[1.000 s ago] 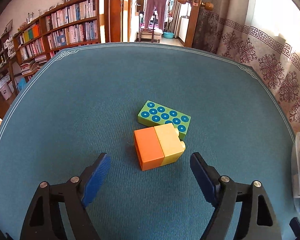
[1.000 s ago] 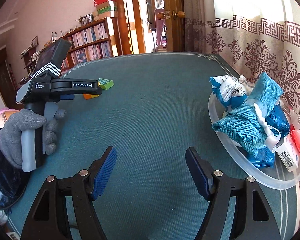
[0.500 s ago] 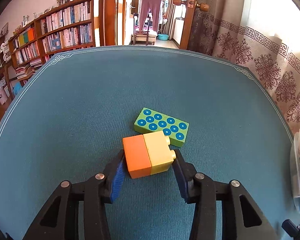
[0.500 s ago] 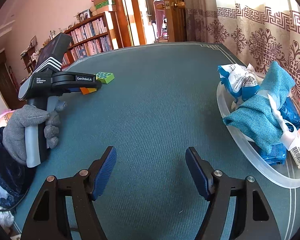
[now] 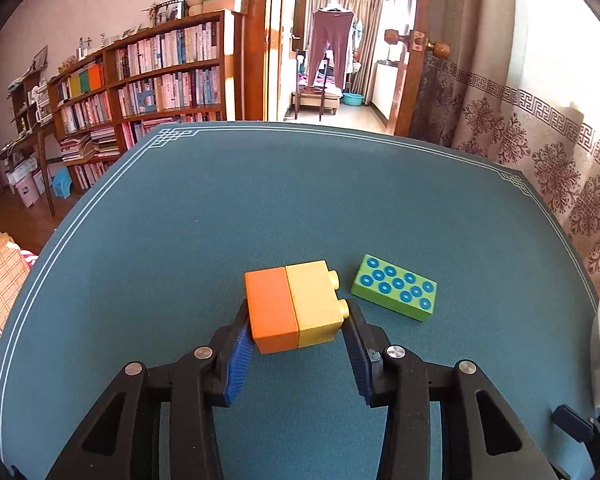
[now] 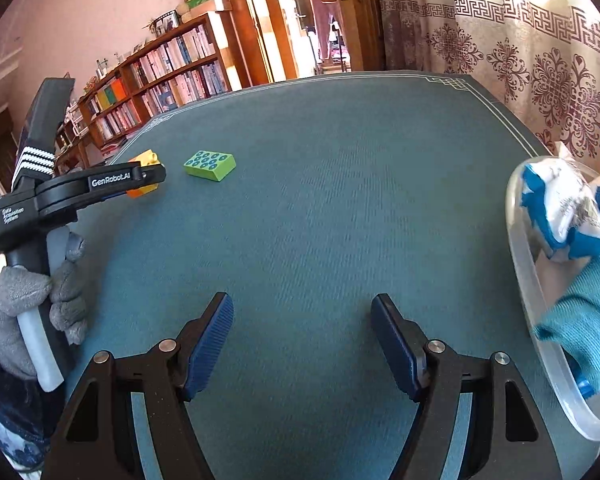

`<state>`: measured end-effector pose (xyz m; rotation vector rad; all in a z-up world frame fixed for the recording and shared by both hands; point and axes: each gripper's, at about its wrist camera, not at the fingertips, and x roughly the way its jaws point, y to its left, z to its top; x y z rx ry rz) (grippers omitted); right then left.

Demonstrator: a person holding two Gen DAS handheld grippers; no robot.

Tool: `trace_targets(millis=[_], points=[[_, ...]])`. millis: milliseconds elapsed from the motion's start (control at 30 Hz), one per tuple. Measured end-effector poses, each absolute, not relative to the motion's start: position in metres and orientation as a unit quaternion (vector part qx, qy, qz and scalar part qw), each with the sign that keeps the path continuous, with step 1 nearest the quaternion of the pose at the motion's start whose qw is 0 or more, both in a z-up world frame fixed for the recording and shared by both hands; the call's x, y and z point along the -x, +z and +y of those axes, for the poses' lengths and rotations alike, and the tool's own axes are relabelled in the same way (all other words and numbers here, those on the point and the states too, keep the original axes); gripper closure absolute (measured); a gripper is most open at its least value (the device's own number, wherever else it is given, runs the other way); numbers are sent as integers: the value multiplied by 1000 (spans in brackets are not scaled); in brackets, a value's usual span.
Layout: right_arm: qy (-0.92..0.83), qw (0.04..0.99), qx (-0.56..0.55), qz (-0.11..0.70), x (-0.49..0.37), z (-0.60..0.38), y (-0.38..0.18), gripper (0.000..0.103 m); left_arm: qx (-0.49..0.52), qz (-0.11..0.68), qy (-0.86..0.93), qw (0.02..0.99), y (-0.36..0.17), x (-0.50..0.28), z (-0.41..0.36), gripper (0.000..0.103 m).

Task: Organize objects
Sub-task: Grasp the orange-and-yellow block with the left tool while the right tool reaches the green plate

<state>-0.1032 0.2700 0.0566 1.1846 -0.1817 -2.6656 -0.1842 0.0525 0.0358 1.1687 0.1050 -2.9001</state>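
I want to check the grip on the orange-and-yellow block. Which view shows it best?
The left wrist view: the orange-and-yellow block fills the centre, clamped between the left gripper fingers, studs pointing right. In the right wrist view it is small, far off and half hidden behind that gripper's finger.

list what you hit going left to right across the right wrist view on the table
left gripper shut on the orange and yellow block → green studded block → clear plastic basin holding blue cloth and packets
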Motion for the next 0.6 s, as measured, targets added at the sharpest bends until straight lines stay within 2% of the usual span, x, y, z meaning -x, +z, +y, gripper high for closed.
trace_targets(millis=[600], points=[[-901,137,-408,-49,228,163,61,30,-373,87,-921,79,37,188,0,58]])
